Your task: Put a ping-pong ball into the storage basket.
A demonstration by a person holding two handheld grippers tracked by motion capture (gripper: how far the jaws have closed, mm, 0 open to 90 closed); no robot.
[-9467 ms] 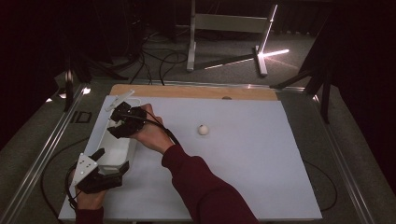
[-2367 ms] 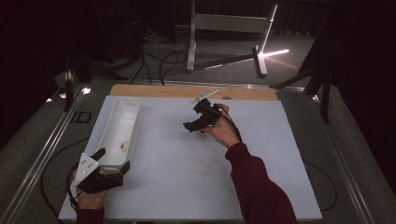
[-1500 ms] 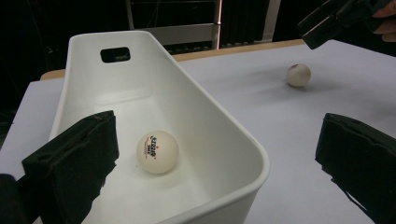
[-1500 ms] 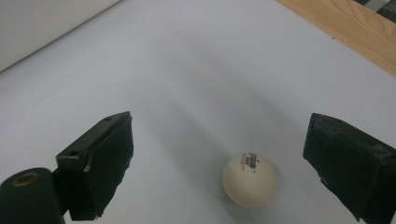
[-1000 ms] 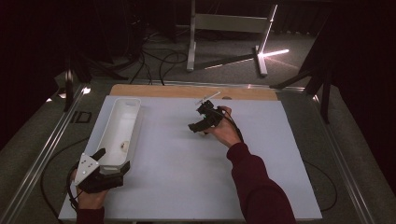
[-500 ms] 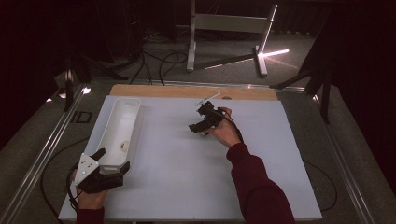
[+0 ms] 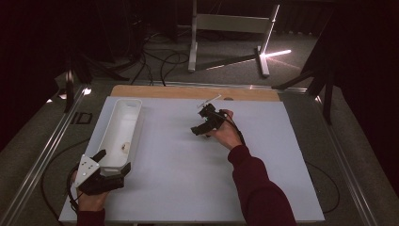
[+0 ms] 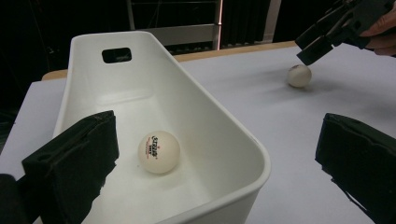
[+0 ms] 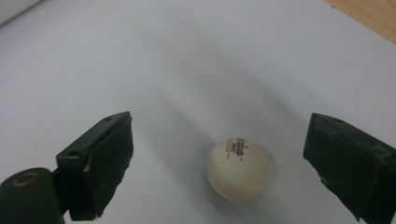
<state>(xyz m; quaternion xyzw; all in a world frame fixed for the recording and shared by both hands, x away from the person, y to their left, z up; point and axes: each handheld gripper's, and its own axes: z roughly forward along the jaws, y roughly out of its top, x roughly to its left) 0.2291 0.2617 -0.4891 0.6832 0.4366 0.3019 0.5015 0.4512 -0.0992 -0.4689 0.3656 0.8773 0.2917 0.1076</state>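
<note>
Two tools, both spread: right tool [image 9: 219, 158] hovers over a white ball [image 9: 237, 169] on the tabletop [image 7: 188, 165]; left tool [image 8: 210, 163] straddles the tray's [image 8: 196, 121] near end.

Since 9.5 s ago the right gripper [image 7: 201, 127] has left the tray [image 7: 117, 136], where 1 ball [image 8: 159, 151] now lies, and crossed to mid-table; its spread jaws now flank the 2nd ball [image 9: 237, 170].
</note>
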